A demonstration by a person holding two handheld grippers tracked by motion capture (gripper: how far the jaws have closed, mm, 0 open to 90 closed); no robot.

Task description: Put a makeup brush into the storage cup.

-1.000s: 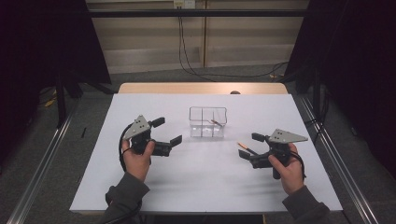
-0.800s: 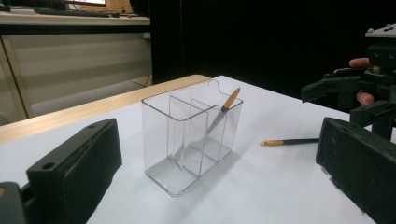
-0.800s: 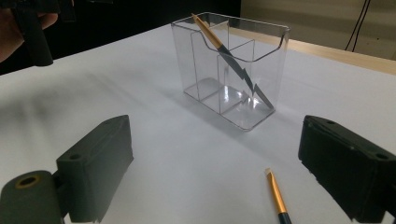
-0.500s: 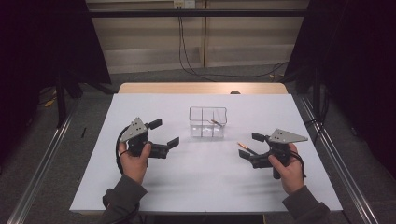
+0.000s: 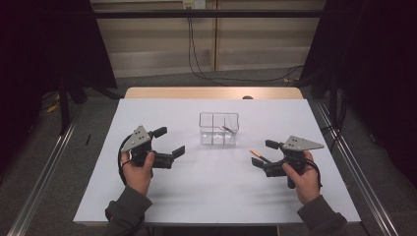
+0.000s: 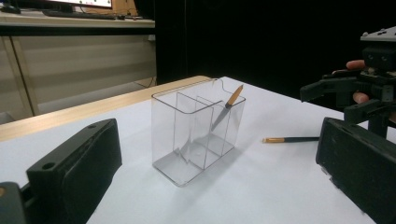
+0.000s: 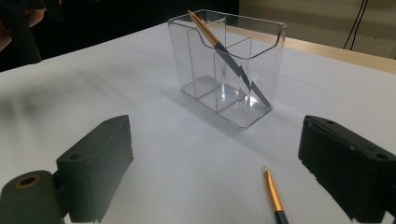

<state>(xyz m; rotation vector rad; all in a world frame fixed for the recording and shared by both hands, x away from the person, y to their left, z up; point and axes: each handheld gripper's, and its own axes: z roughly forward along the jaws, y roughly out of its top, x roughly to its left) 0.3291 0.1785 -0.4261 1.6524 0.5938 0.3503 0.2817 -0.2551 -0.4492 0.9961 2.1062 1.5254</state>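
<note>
In the high view, the white table [image 5: 211, 196] is carrying a clear organizer [image 5: 219, 129] near its middle, slightly toward the far side. One brush [image 5: 227, 129] is leaning inside the organizer's right part. A second brush [image 5: 259, 156] is lying flat on the table, right of the organizer and nearer to the person, just beside the fingers of the right gripper [image 5: 261, 153]. That gripper is hovering at the right with its fingers standing apart around nothing. The left gripper [image 5: 169, 141] is sitting well left of the organizer, its fingers likewise spread and gripping nothing.

In the left gripper view, the two black fingers [image 6: 74, 163] are rising wide apart at the bottom corners. Between them the organizer [image 6: 196, 130] is standing upright on the table, its dividers showing, with the leaning brush [image 6: 227, 106] poking its orange end above the rim. The loose brush [image 6: 289, 139] is lying beyond, its orange end pointing left, and the right gripper [image 6: 343, 95] is waiting farther off at the right edge.

In the right gripper view, the fingers [image 7: 95, 161] are again standing wide apart. The loose brush [image 7: 273, 196] is lying between them, closer to the right one, touching neither. The organizer [image 7: 226, 65] is standing farther off, the other brush [image 7: 224, 51] slanting across it.
</note>
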